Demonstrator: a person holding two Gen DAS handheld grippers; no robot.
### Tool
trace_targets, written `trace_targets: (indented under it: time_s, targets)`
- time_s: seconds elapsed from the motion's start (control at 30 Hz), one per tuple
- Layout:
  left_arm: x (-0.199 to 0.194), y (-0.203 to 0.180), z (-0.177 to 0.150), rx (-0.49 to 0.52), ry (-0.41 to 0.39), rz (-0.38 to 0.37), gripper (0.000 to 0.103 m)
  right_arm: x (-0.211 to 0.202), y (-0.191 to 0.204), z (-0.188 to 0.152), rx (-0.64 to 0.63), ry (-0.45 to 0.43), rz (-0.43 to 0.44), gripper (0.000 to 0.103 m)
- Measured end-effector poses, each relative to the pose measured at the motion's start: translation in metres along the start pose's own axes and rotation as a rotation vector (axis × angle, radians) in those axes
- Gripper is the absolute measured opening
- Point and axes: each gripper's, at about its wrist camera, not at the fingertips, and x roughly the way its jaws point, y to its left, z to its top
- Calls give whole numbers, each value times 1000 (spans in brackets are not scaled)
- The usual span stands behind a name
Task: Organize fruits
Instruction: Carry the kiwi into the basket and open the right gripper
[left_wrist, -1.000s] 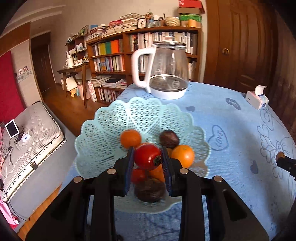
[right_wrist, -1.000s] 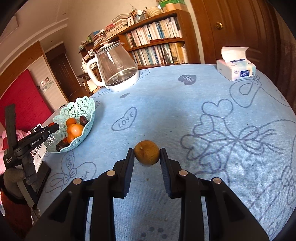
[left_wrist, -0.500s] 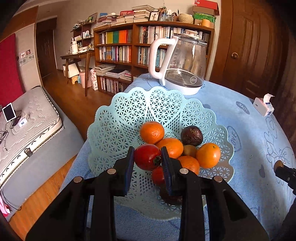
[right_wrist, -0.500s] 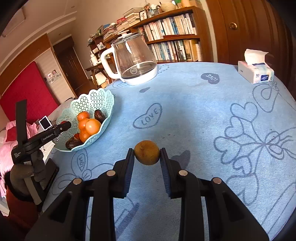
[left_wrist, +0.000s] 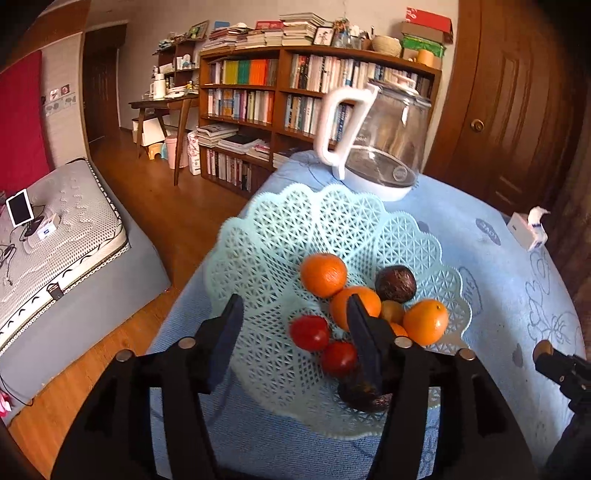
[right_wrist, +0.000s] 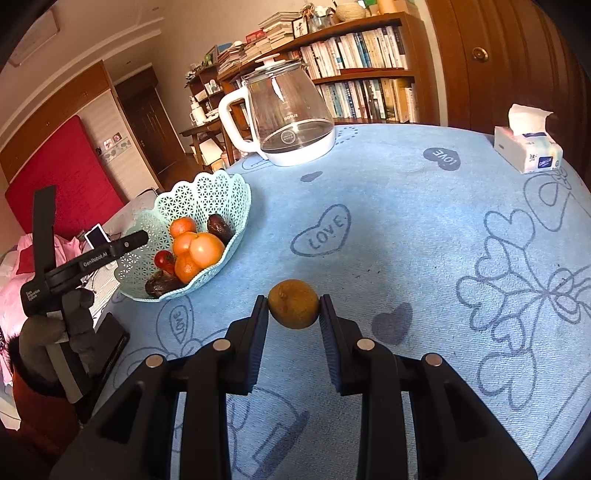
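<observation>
Bookshelves (left_wrist: 317, 99) back a blue tablecloth (right_wrist: 424, 236); left tool (left_wrist: 291, 332) spread over basket (left_wrist: 295, 236), right tool (right_wrist: 293, 314) pinching kiwi (right_wrist: 293, 303).

Beyond the left gripper (left_wrist: 291, 332), a tall wooden bookshelf (left_wrist: 295, 110) packed with books stands against the far wall, with boxes and a woven basket on top. To its right is a dark wooden door (left_wrist: 509, 103) with a round knob. To the left, a small wooden desk (left_wrist: 162, 107) stands on an orange-brown wood floor (left_wrist: 166, 206). Further left lies a grey mattress (left_wrist: 62, 229) before a red wall panel (left_wrist: 18, 114). Daylight falls warm across the floor.
</observation>
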Motion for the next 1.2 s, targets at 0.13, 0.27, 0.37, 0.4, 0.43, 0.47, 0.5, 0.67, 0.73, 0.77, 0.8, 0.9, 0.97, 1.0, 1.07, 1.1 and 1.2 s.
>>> trace_targets:
  time_s: [0.13, 0.27, 0.37, 0.4, 0.43, 0.47, 0.5, 0.67, 0.73, 0.77, 0.8, 0.9, 0.97, 1.0, 1.07, 1.1, 1.2]
  targets:
    - [-10, 12, 6, -28, -27, 12, 69, 1, 11, 4, -19, -5, 17, 29]
    - [-18, 17, 9, -42, -48, 22, 73, 5, 32, 13, -60, -10, 48, 29]
    - [-23, 18, 10, -41, -60, 21, 75, 8, 53, 19, -102, -13, 78, 29]
    - [-24, 18, 11, -40, -63, 19, 75, 11, 61, 21, -118, -13, 90, 29]
    - [-25, 18, 12, -39, -66, 20, 75, 13, 68, 23, -131, -12, 99, 29]
    - [-26, 18, 13, -37, -69, 21, 76, 16, 74, 24, -141, -10, 107, 29]
    - [-27, 18, 13, -36, -73, 24, 76, 20, 81, 25, -152, -6, 115, 29]
    - [-29, 22, 15, -49, -78, 26, 77, 40, 102, 26, -178, 26, 137, 29]
    - [-29, 23, 16, -53, -77, 30, 77, 48, 108, 25, -186, 36, 139, 29]
    - [-30, 23, 16, -53, -78, 33, 77, 51, 110, 25, -188, 41, 140, 29]
    - [-30, 23, 16, -51, -79, 33, 77, 53, 112, 25, -188, 46, 142, 29]
    - [-29, 23, 15, -51, -78, 32, 80, 58, 114, 26, -179, 46, 139, 30]
    - [-29, 22, 15, -43, -80, 34, 84, 59, 112, 27, -163, 43, 138, 30]
    - [-30, 21, 15, -37, -84, 40, 85, 58, 110, 27, -157, 40, 137, 30]
    - [-31, 19, 15, -26, -91, 50, 85, 56, 106, 27, -148, 33, 134, 30]
    - [-32, 18, 15, -22, -94, 54, 85, 55, 104, 27, -141, 30, 130, 31]
    - [-33, 15, 15, -9, -103, 69, 86, 50, 95, 25, -116, 15, 116, 41]
